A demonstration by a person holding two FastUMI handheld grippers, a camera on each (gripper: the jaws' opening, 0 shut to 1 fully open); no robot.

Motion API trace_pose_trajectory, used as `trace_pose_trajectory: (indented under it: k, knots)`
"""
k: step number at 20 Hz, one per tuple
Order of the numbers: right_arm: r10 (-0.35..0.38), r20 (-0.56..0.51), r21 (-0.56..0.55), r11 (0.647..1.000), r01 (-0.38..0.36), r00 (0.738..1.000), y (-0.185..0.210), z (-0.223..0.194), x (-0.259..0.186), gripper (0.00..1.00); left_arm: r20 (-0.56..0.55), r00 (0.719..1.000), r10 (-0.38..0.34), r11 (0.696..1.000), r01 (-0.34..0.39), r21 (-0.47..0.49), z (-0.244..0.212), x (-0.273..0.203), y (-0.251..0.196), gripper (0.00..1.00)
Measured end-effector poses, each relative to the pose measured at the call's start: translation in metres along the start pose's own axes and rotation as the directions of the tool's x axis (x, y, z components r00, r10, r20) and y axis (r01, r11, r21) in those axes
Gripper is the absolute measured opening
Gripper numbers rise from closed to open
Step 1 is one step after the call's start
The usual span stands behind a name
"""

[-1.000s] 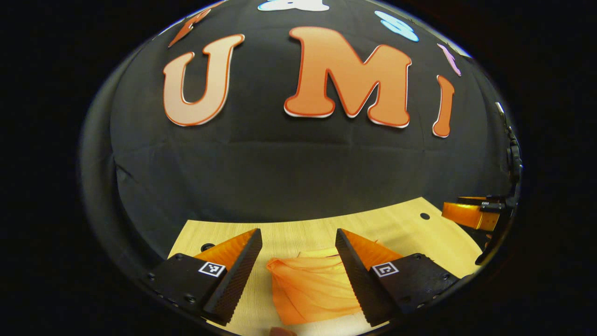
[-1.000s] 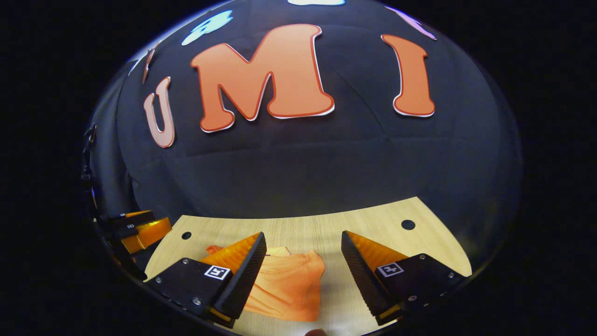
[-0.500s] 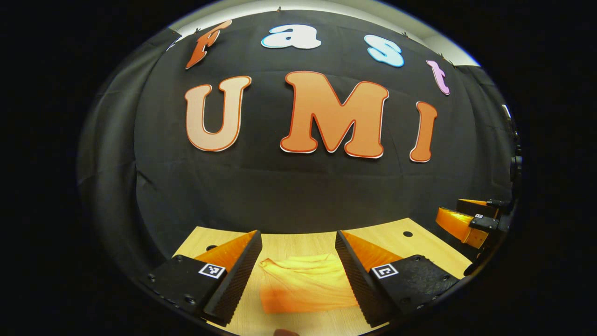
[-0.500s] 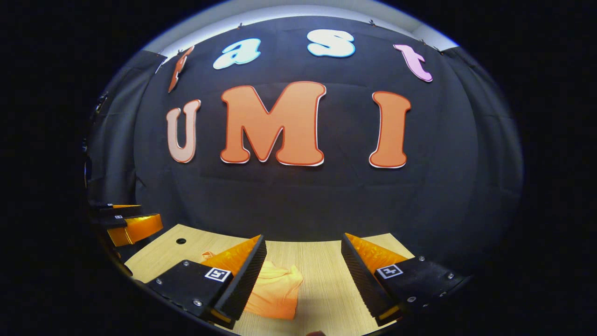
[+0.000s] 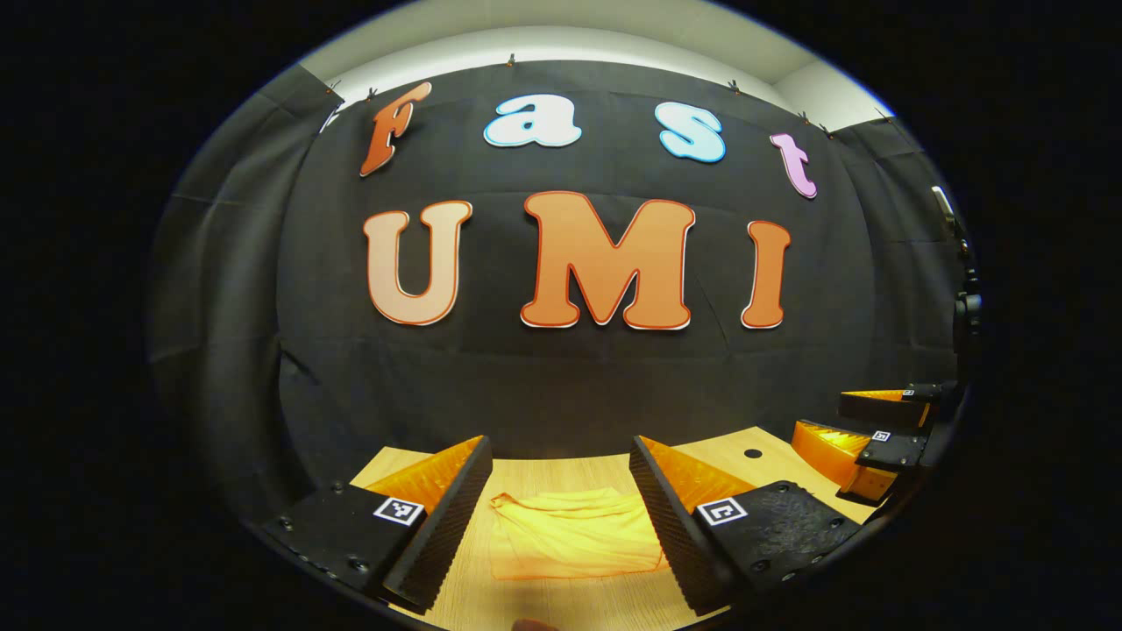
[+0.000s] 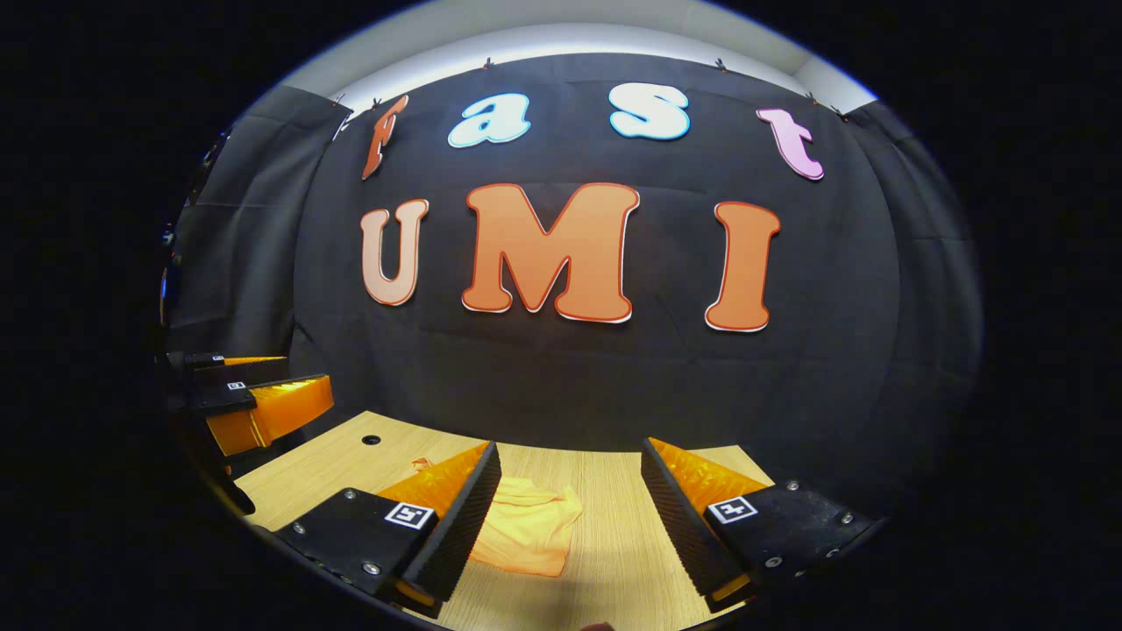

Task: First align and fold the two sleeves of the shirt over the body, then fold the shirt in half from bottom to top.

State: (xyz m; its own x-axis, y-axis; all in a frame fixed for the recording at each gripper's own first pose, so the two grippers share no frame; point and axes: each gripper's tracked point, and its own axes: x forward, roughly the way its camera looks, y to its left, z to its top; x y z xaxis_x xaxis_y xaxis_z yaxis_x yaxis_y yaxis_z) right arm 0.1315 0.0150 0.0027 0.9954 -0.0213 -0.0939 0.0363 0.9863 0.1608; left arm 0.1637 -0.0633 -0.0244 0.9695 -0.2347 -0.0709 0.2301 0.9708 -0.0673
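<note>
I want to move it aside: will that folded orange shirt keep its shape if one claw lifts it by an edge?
Probably not. The shirt shows soft wrinkles and lies flat on the table, so it looks thin and floppy. Lifted by one edge, its layers would likely sag and unfold. It seems light and unlikely to slip.

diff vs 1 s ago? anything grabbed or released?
Both grippers pulled up and back: the left gripper and right gripper now see more wall and less table, and the shirt looks smaller. Nothing grabbed or released. Unchanged: both open and empty, shirt lying folded on the table.
</note>
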Motion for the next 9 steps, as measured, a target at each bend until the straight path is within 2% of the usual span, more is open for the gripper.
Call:
trace_pose_trajectory:
  k: [4,7,9]
  knots:
    - [0.017,0.032,0.020,1.000,-0.017,0.999,0.007,0.002,-0.014,0.98,0.035,0.999,0.021,1.000,-0.022,0.019,0.000,-0.027,-0.006,0.97]
    - [0.025,0.025,0.015,1.000,-0.025,0.999,0.012,-0.014,-0.043,0.98,0.061,0.998,0.015,1.000,-0.017,0.025,-0.005,-0.048,-0.017,0.97]
    - [0.029,0.028,0.021,0.999,-0.029,0.999,0.012,-0.017,-0.050,0.98,0.118,0.993,0.013,0.998,-0.021,0.066,0.000,-0.060,-0.022,0.97]
